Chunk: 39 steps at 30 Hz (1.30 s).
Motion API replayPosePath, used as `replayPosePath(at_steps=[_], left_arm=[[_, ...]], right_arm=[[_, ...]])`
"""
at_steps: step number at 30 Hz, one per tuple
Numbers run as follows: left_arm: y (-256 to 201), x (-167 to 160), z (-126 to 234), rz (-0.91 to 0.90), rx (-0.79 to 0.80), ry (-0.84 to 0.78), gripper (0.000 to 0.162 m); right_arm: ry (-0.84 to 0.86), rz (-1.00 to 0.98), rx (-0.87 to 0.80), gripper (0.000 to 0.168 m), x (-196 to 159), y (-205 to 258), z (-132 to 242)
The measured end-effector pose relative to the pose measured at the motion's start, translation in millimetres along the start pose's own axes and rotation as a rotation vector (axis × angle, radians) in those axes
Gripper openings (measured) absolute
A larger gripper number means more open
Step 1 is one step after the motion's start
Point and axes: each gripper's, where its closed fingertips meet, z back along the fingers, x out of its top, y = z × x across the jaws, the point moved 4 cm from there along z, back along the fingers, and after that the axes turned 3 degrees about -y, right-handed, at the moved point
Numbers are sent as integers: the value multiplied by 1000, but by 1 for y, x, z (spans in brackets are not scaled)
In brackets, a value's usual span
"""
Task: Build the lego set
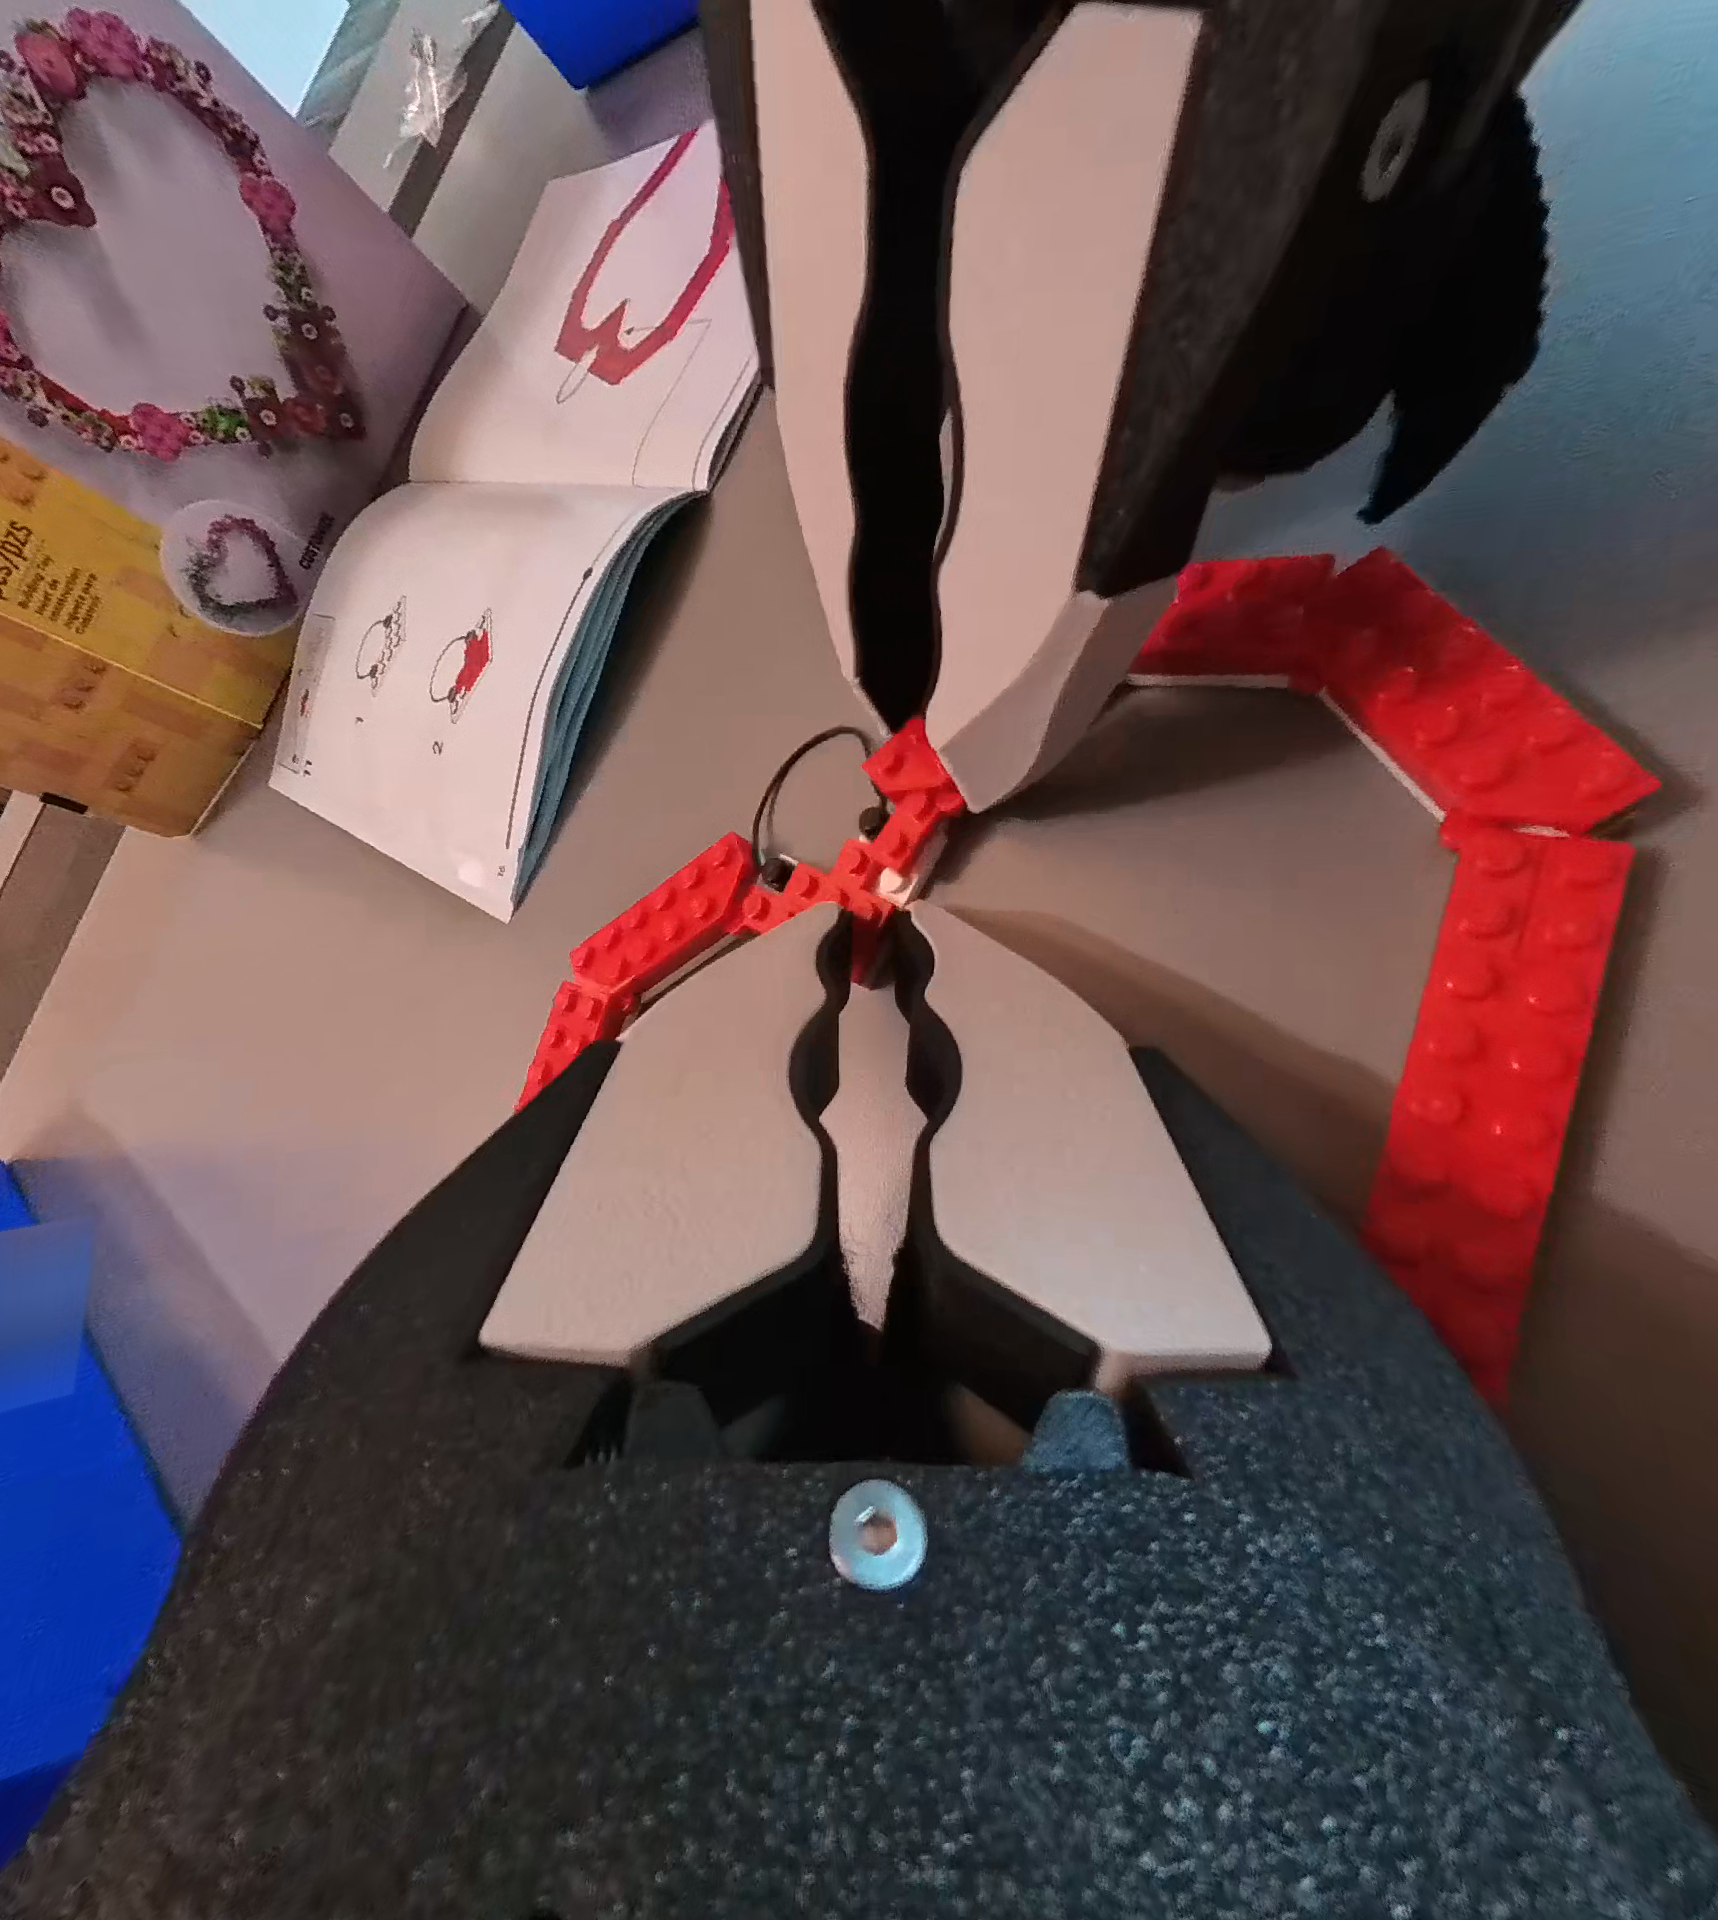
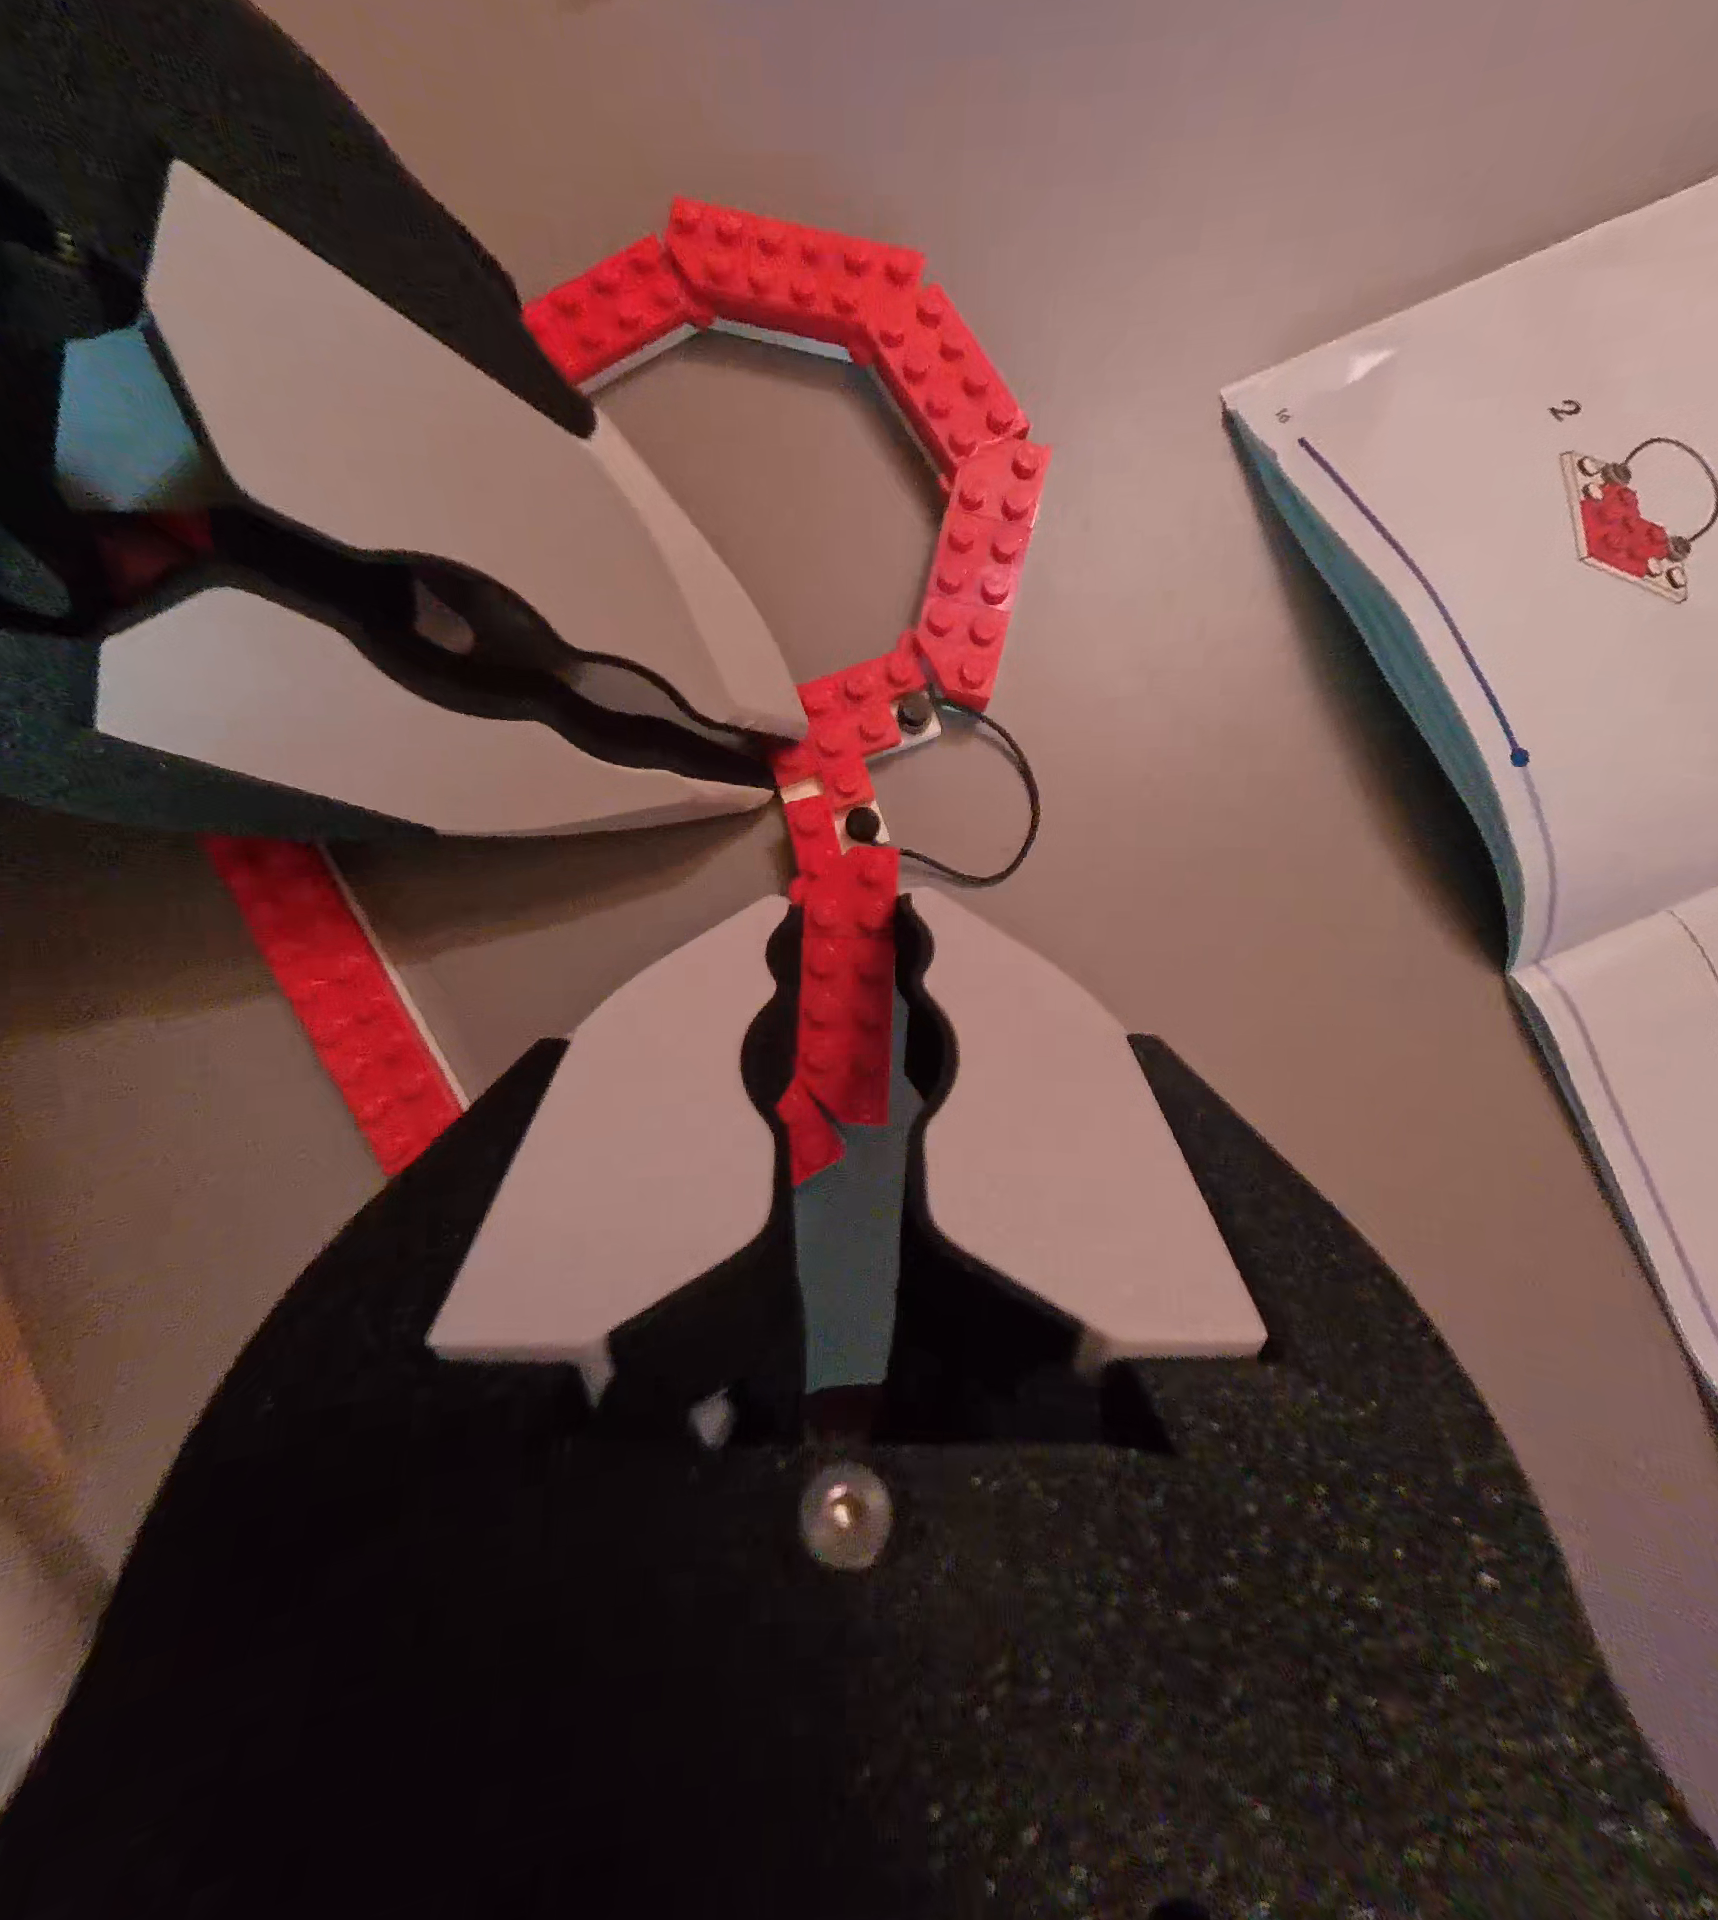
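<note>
The left tool (image 1: pixel 870 961) is gripping the red heart frame (image 2: pixel 980 520) at its center notch, clenched on a plate edge. The right tool (image 2: pixel 850 914) is clamping the frame's lower arm between its fingers. The frame is lying low over the counter (image 2: pixel 1198 260) — a black cord (image 2: pixel 1016 800) looping beside it — with the open booklet (image 2: pixel 1613 727) farther right.

Brick frame (image 1: pixel 1489 862) lies on table (image 1: pixel 211 997); instruction booklet (image 1: pixel 543 582) is set left of it, box (image 1: pixel 107 416) beyond the booklet.
</note>
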Motion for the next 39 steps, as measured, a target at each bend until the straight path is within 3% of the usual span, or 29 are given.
replayPosePath(at_steps=[11,14,26,33,39], left_arm=[[0,0,1,30,-72,-24,8],[4,0,3,40,-61,-43,22],[14,-4,8,93,-65,17,21],[9,-13,8,340,-423,14,18],[9,-13,8,379,-522,2,12]], right_arm=[[68,45,-57,17,1,4,-1],[47,23,-68,21,0,2,3],[61,88,-58,17,-4,7,4],[46,108,-35,17,-3,8,3],[52,111,-28,17,-3,5,4]])
